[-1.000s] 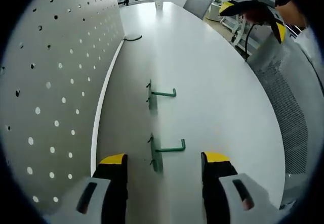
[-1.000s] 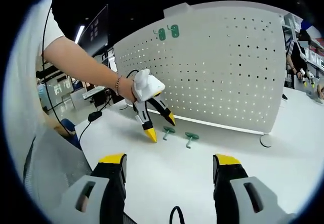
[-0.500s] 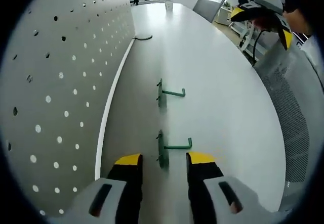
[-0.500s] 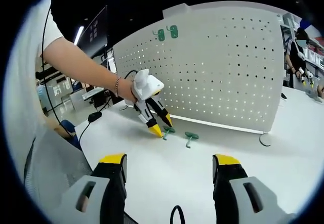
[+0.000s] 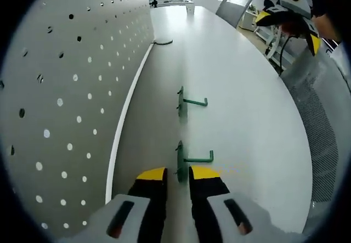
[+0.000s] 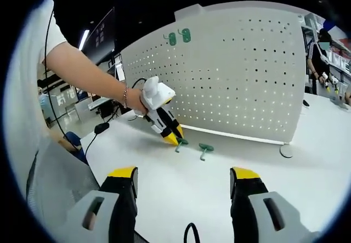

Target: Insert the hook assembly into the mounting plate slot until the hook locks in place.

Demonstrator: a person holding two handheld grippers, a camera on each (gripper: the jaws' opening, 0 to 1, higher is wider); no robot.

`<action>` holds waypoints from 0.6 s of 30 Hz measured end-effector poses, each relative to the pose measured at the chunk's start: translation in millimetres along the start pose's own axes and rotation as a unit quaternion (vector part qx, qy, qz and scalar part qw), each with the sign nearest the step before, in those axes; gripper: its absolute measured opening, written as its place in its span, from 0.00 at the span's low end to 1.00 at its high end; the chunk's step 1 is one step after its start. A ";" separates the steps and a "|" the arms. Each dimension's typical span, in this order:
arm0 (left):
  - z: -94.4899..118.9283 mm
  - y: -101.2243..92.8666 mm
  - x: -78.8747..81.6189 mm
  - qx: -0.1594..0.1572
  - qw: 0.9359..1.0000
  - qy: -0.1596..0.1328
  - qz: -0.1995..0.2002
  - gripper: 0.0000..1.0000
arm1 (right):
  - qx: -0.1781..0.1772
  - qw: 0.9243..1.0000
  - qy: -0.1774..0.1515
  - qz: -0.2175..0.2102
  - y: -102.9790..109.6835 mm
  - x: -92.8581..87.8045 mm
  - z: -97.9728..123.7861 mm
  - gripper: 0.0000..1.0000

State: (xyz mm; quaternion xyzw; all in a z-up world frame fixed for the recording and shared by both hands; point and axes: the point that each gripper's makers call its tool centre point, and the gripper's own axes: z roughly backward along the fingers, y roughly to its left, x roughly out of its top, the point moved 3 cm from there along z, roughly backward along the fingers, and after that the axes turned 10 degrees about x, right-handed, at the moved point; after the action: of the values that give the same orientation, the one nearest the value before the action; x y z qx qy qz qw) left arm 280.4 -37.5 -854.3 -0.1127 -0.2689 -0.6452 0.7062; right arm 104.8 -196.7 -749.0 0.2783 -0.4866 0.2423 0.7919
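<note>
Two green hooks lie on the white table point(image 5: 241, 89) in front of the upright white pegboard point(image 5: 55, 89). My left gripper point(image 5: 178, 173) has its yellow-tipped jaws drawn in on the back plate of the near green hook point(image 5: 192, 158); the far green hook point(image 5: 190, 101) lies free beyond it. In the right gripper view the left gripper point(image 6: 174, 140) leans down onto the near green hook point(image 6: 181, 142), beside the far green hook point(image 6: 204, 148), below the pegboard point(image 6: 236, 73). My right gripper point(image 6: 184, 174) hangs open over the table, holding nothing, and appears as the right gripper point(image 5: 288, 29) in the left gripper view.
Two more green hooks point(image 6: 179, 35) hang at the pegboard's top edge. A mesh-backed chair point(image 5: 315, 111) stands at the table's side. A dark cable point(image 5: 162, 41) lies at the pegboard's far end and a round disc point(image 6: 285, 151) by its foot. People stand in the background point(image 6: 323, 62).
The left gripper's jaws have narrowed from wide open to a close grip around the near hook's plate, and it has dropped lower onto the hook. The right gripper stays still.
</note>
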 end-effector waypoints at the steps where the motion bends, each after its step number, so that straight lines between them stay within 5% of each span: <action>1: 0.0 -0.2 0.3 0.001 1.000 -0.001 0.005 0.15 | 0.000 1.000 0.000 -0.001 -0.2 -0.2 0.2 0.66; 18: -1.8 2.0 1.1 0.027 1.000 0.002 -0.007 0.04 | -0.003 1.000 -0.003 -0.002 -2.0 0.4 2.1 0.66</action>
State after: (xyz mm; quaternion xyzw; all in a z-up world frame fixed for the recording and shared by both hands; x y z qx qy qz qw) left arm 282.8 -39.1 -854.9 -0.0903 -0.2857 -0.6427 0.7051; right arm 104.9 -199.6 -748.2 0.2777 -0.4887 0.2386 0.7919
